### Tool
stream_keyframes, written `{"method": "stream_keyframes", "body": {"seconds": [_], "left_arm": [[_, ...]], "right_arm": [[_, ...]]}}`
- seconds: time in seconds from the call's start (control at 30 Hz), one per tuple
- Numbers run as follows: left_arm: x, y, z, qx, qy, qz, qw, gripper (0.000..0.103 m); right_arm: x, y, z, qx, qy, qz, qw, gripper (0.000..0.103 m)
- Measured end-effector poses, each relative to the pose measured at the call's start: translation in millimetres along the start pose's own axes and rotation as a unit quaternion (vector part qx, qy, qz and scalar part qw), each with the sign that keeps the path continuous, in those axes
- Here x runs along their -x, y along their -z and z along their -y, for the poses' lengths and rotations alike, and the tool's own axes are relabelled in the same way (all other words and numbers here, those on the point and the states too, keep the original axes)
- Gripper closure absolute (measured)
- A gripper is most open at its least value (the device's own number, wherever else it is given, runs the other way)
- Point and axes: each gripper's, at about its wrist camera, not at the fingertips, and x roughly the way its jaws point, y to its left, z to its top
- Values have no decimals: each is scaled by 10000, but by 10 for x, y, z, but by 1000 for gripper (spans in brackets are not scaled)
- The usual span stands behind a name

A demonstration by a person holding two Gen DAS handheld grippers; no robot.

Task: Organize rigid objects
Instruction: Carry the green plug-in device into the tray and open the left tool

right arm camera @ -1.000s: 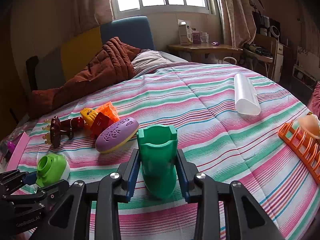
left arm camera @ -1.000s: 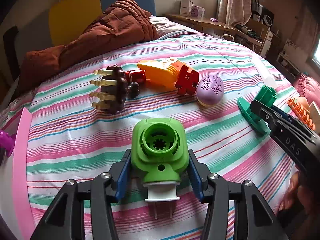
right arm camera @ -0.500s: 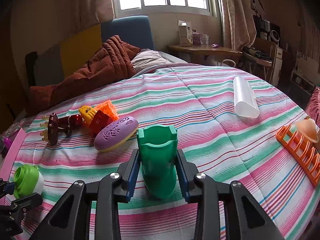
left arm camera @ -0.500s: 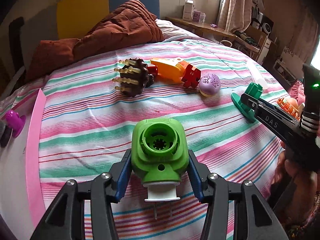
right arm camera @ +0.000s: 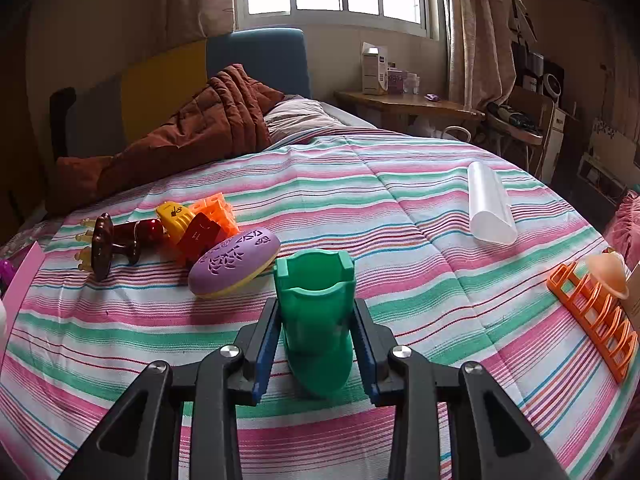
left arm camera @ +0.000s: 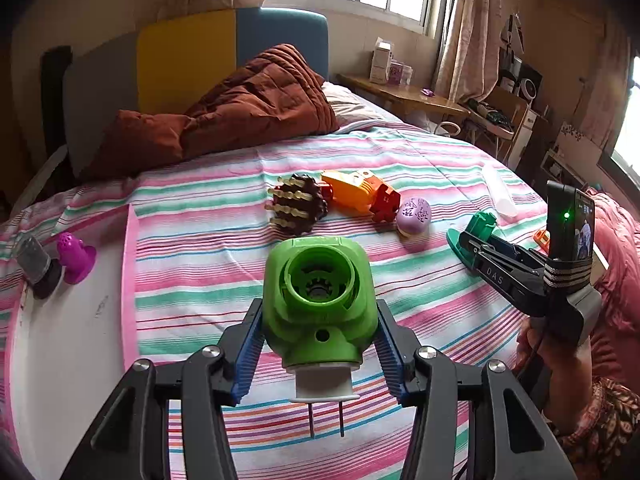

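Note:
My left gripper [left arm camera: 320, 344] is shut on a light green plug-in device [left arm camera: 318, 300] with a white base and two metal prongs, held above the striped bedspread [left arm camera: 192, 280]. My right gripper [right arm camera: 316, 344] is shut on a dark green plastic holder [right arm camera: 316, 312], low over the bed; it also shows in the left wrist view [left arm camera: 476, 232]. On the bed lie a brown massage brush [left arm camera: 298, 208], an orange comb-like toy [left arm camera: 352, 190], a red piece [left arm camera: 384, 202] and a purple oval case [left arm camera: 414, 216].
A white tray with a pink rim [left arm camera: 72, 340] lies at the left, holding a purple piece [left arm camera: 74, 256] and a dark grey piece [left arm camera: 38, 268]. An orange rack [right arm camera: 592, 316] and a white tube [right arm camera: 488, 208] lie on the right. A brown quilt [left arm camera: 248, 108] is at the back.
My left gripper has pulled back and to the left with the green device, bringing the white tray into view. My right gripper has stayed almost still with the green holder.

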Motion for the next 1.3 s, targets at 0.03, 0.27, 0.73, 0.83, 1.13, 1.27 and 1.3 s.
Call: {"method": "stream_keyframes", "body": {"seconds": [0.03, 0.27, 0.73, 0.83, 1.13, 1.27, 1.3], "left_arm": [[33, 3, -37, 20, -27, 34, 10000, 51], [182, 77, -453, 362, -253, 30, 9990, 51], [322, 298, -1888, 1335, -1298, -87, 9825, 51], [286, 321, -2125, 1447, -1468, -162, 9784, 50], [65, 361, -2549, 1415, -1911, -534, 9698, 50], [88, 385, -2625, 1682, -1733, -512, 9691, 50], [120, 398, -2615, 1721, -1754, -436, 9684, 44]], "right_arm": [[0, 0, -5, 23, 10, -3, 10000, 68], [-2, 3, -35, 120, 75, -24, 9999, 68], [70, 8, -145, 382, -86, 158, 9991, 68], [61, 13, -178, 465, -46, 131, 9988, 68], [60, 26, -201, 558, 65, 110, 9984, 68], [65, 24, -209, 569, 104, 123, 9982, 68], [69, 23, -213, 578, 113, 134, 9982, 68]]}}
